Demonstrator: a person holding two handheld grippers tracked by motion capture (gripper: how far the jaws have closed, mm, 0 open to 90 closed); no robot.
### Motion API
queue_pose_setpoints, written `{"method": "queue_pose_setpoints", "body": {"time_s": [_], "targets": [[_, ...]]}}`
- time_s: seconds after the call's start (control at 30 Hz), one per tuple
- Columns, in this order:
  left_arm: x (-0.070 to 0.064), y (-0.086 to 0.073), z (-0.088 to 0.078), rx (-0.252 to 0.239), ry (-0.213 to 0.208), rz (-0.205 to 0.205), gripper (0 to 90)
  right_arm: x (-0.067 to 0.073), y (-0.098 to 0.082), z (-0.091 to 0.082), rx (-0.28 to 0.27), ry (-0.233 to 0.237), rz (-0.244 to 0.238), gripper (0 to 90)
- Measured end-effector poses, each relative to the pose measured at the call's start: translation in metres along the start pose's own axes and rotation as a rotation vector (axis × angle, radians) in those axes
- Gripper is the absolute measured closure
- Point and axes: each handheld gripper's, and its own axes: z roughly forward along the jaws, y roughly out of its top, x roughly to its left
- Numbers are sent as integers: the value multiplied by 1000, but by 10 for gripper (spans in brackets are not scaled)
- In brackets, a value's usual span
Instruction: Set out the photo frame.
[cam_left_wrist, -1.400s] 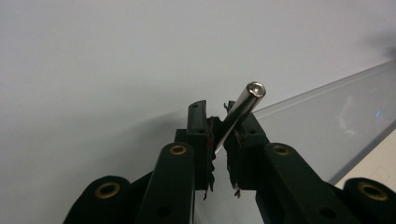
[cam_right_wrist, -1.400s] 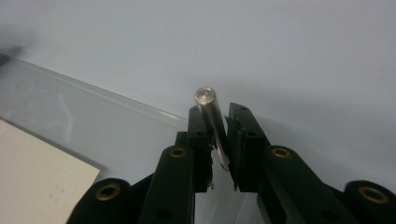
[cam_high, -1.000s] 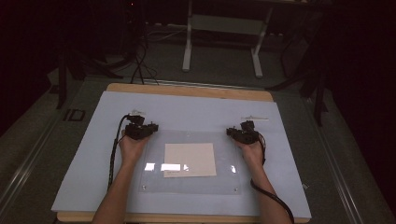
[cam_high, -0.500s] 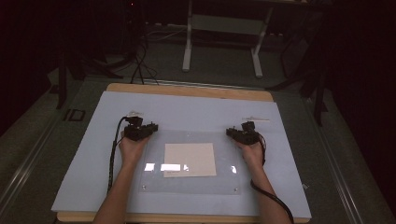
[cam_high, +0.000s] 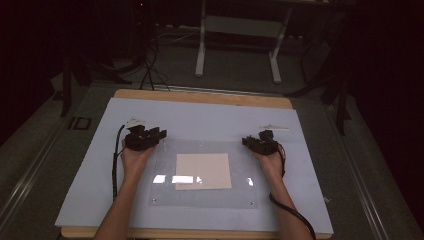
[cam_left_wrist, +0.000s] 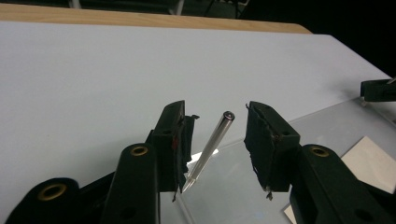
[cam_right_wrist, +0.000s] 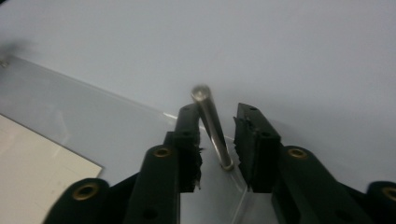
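The left gripper (cam_high: 152, 136) sits at the far left corner of a clear acrylic sheet (cam_high: 205, 197) that lies on the white table cover (cam_high: 90, 190). Its jaws have just been opening and now stand apart, with a slim metal pin (cam_left_wrist: 208, 151) standing tilted between them; in the left gripper view the pin leans close to the left pad, though I cannot tell whether it touches, and it is clear of the right pad. The right gripper (cam_high: 255, 142) rests at the far right corner of the same sheet. Its jaws have likewise just been opening, and a second metal pin (cam_right_wrist: 212, 127) rises from the sheet's corner between them, just beside the left pad and apart from the right one. A cream paper square (cam_high: 203, 171) lies under the middle of the sheet, between the two hands. The wooden tabletop edge (cam_high: 200, 96) shows along the far side.
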Motion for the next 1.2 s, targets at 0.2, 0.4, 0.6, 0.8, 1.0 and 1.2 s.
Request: {"method": "queue_pose_setpoints", "body": {"time_s": [0.2, 0.4, 0.6, 0.8, 1.0, 1.2], "targets": [[-2, -2, -1, 2, 0, 24, 549, 9, 6, -16, -77, -16, -84, 642], [-3, -3, 2, 19, 5, 47, 548, 13, 10, -16, -58, -41, -108, 724], [-7, -6, 7, 76, 55, 134, 642, 7, 1, -11, -67, -25, -60, 809], [-8, -2, 5, 50, 48, 139, 754, 10, 3, -12, -77, -41, -76, 801], [-8, -1, 7, 54, 58, 140, 811, 9, 3, -14, -78, -36, -65, 817], [-8, 0, 10, 46, 55, 129, 812, 9, 3, -14, -81, -33, -59, 817]]}}
